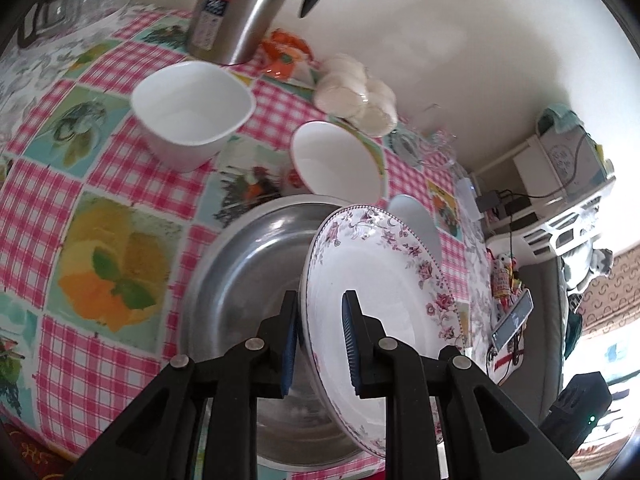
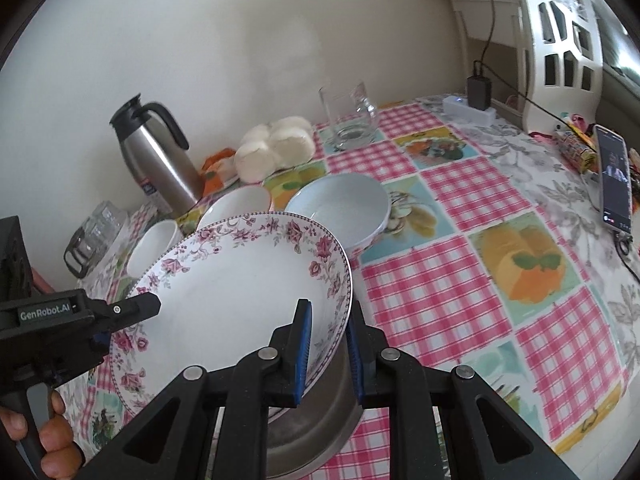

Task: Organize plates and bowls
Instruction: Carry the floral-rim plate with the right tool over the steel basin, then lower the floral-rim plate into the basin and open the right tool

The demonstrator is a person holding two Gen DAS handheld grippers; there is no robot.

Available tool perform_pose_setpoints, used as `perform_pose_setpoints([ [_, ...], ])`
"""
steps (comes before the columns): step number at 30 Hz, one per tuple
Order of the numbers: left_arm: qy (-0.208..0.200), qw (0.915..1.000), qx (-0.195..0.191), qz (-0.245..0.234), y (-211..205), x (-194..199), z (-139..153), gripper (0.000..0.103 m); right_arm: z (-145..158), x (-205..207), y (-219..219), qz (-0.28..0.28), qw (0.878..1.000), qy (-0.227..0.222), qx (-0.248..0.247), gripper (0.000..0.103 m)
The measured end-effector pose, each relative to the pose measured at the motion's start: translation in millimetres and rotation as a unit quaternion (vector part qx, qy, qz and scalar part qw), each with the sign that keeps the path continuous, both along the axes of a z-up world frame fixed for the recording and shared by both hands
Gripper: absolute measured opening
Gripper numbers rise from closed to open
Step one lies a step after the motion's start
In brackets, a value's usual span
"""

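Pale wall stood behind the counter (image 2: 460,280), which wore a checked pink cloth with fruit pictures and carried everything in the scene. Largest on it was the steel basin (image 1: 248,264) at the near edge, and over it hung the floral plate (image 2: 240,280), tilted and clear of the cloth, carried between both tools. The left hand-held gripper (image 1: 322,344) was clamped on the plate's near rim, one pad under and one inside; the right hand-held gripper (image 2: 329,354) was closed on the opposite rim in the same way. Farther back, still scattered, sat the square white bowl (image 1: 192,112), the pale blue bowl (image 2: 340,208) and the round white bowl (image 1: 336,160), none of them stacked. A steel thermos jug (image 2: 160,160), a bag of white rounds (image 2: 276,152) and a glass jug (image 2: 352,120) stood along the far side. By these views the sorting looked barely begun: one plate was in the air, probably bound for the basin, and three bowls remained to gather.
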State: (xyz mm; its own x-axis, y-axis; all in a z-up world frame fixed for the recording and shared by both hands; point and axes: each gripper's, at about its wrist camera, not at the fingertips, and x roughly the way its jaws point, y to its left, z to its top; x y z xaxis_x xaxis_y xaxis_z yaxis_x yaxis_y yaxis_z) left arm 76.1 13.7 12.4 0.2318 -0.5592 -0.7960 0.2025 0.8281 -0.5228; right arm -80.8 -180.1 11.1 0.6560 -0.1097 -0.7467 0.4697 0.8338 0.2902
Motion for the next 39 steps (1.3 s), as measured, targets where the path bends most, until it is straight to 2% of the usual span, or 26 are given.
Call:
perform_pose_setpoints([
  [8,0.033,0.9992,0.018,0.014,12.1,9.2,-19.3,0.021,-13.2,11.3,11.9,0.015,1.000,0.025,-0.002,0.019],
  [16,0.078,0.9956,0.047,0.018,10.9,10.9,-45.1,0.021,-22.5,18.0,18.0,0.030,0.998,0.052,-0.017,0.020],
  [22,0.110,0.9922,0.055,0.020,11.0,11.3,-62.1,0.021,-28.4,21.0,17.9,0.035,0.997,0.065,-0.016,0.020],
  [29,0.113,0.9914,0.062,0.018,8.3,6.8,-63.6,0.021,-35.7,22.2,15.0,0.038,0.996,0.081,-0.013,0.020],
  [39,0.141,0.9880,0.048,0.042,20.7,-1.8,-70.6,0.021,-42.8,22.4,16.1,0.051,0.993,0.101,-0.008,0.020],
])
